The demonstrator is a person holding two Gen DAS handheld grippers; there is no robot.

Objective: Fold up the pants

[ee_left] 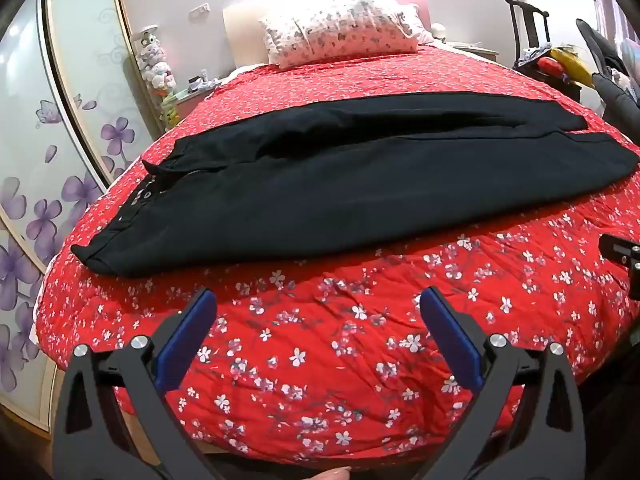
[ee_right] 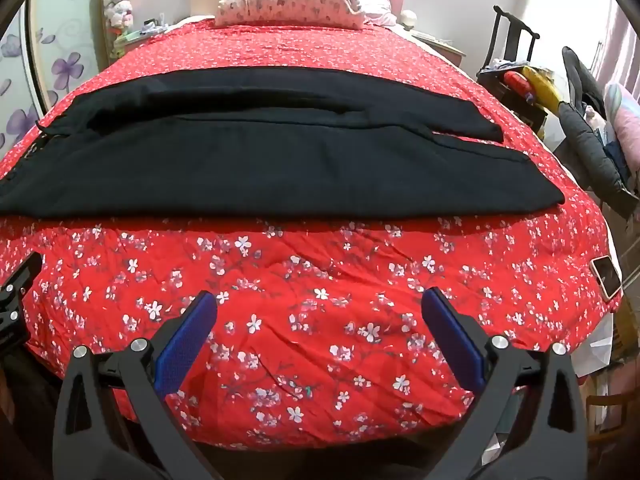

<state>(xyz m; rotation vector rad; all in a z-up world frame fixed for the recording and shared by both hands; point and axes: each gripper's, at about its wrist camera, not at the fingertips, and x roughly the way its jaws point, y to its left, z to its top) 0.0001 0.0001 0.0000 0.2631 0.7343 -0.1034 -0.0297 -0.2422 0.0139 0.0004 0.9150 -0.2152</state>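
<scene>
Black pants lie flat across a bed with a red flowered cover, waistband to the left, leg ends to the right, one leg lying partly over the other. They also show in the right wrist view. My left gripper is open and empty, above the cover, short of the pants' near edge. My right gripper is open and empty, likewise short of the pants. Part of the right gripper shows at the right edge of the left wrist view. Part of the left gripper shows at the left edge of the right wrist view.
A flowered pillow lies at the head of the bed. A phone lies near the bed's right edge. A wardrobe with purple flowers stands left. A dark chair and piled things stand right.
</scene>
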